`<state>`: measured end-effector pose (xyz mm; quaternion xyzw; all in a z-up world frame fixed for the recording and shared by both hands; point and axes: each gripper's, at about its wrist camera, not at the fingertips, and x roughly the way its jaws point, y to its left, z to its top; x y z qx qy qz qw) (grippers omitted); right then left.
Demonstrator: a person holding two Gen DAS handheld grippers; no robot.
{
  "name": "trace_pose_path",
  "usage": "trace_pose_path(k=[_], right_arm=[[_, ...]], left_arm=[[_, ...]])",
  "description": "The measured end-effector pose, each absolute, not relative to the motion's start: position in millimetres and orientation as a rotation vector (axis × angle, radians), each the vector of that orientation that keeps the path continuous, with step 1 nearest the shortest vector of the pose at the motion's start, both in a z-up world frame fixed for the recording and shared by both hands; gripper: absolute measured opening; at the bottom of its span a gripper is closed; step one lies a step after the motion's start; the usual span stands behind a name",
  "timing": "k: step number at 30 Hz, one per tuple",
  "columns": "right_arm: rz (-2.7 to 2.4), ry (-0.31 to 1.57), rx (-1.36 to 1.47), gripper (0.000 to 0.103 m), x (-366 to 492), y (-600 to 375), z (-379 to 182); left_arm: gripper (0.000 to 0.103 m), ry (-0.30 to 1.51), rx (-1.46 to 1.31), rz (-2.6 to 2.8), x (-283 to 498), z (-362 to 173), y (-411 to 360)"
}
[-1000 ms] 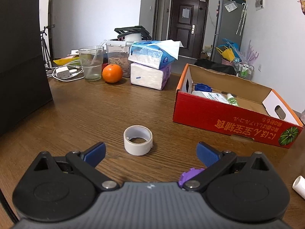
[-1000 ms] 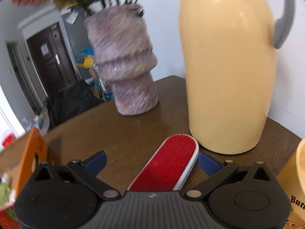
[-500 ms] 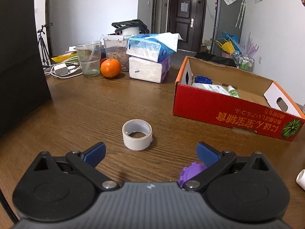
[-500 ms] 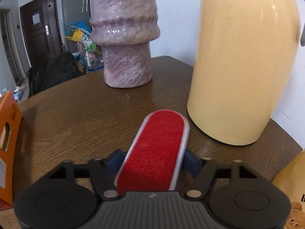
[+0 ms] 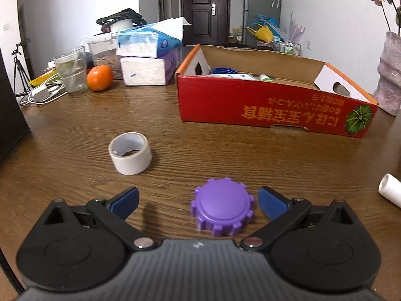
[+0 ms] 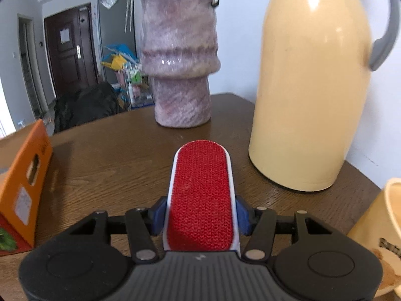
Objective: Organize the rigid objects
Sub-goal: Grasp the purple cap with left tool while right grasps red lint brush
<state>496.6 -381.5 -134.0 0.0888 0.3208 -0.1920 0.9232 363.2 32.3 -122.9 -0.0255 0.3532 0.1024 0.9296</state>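
The largest risk is judged to lie with the cream jug [image 6: 308, 85], which stands just beside the red lint brush [image 6: 200, 200]; if the brush is swung up to the right, the jug or the mottled purple vase [image 6: 179, 57] behind it could be struck and tipped, flowers and all. The right gripper [image 6: 200, 213] is seen clenched on the brush, its jaws having just been closing, with the blue pads pressed to the white edges near one end; since so much of the brush juts forward of the grip, it may pivot or slip when it is lifted off the wooden table [image 6: 112, 155].

The red cardboard box [image 5: 275, 102] is taken as the likely destination; a blue coil, a white packet and a small green-capped tube are seen inside at its left end, and the rest of its floor cannot be made out from this low angle. A clear cup [image 5: 71, 71] by the orange [image 5: 99, 77] appears to hold water.

The left gripper [image 5: 198, 200] is held released, jaws wide; the purple toothed cap [image 5: 221, 209] lies flat between them, nearer the right pad, untouched; closed off-centre, it could be shoved sideways rather than caught. The tape roll [image 5: 130, 153] stands apart, to the left.
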Motion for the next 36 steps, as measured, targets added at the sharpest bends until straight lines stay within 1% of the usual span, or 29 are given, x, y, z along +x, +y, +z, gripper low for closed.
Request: trace_pose_path(k=[2, 4, 6, 7, 8, 9, 10, 11, 27, 36], right_arm=[[-0.391, 0.64, 0.186, 0.055, 486.9, -379.8, -130.4], [-0.385, 0.629, 0.189, 0.055, 478.1, -378.2, -128.0], [-0.38, 0.622, 0.193, 0.055, 469.0, -376.1, -126.3], [-0.377, 0.617, 0.196, 0.055, 464.2, -375.0, -125.9], [-0.373, 0.613, 0.195, 0.055, 460.4, -373.9, -125.5], [-0.371, 0.609, 0.194, 0.055, 456.9, -372.3, -125.0], [-0.367, 0.604, 0.193, 0.055, 452.7, -371.0, -124.2], [-0.362, 0.6, 0.193, 0.055, 449.8, -369.8, -123.5], [-0.315, 0.539, 0.203, 0.055, 405.5, -343.1, -110.9], [-0.262, 0.508, 0.189, 0.055, 388.0, -319.2, -102.5]], left_arm=[[0.101, 0.723, -0.047, 0.202, 363.3, -123.8, 30.7], [0.096, 0.721, -0.048, 0.19, 363.4, -123.9, 30.0], [0.081, 0.733, -0.052, 0.169, 365.1, -125.2, 29.9], [0.077, 0.747, -0.051, 0.159, 366.6, -126.9, 29.7], [0.075, 0.747, -0.044, 0.156, 366.5, -127.0, 28.8], [0.069, 0.744, -0.045, 0.151, 365.8, -126.6, 28.7], [0.065, 0.739, -0.046, 0.142, 365.2, -126.1, 28.5], [0.054, 0.734, -0.043, 0.138, 364.7, -125.7, 28.2], [0.054, 0.686, -0.05, 0.143, 358.3, -116.4, 29.7], [0.054, 0.626, -0.051, 0.14, 348.5, -103.4, 27.0]])
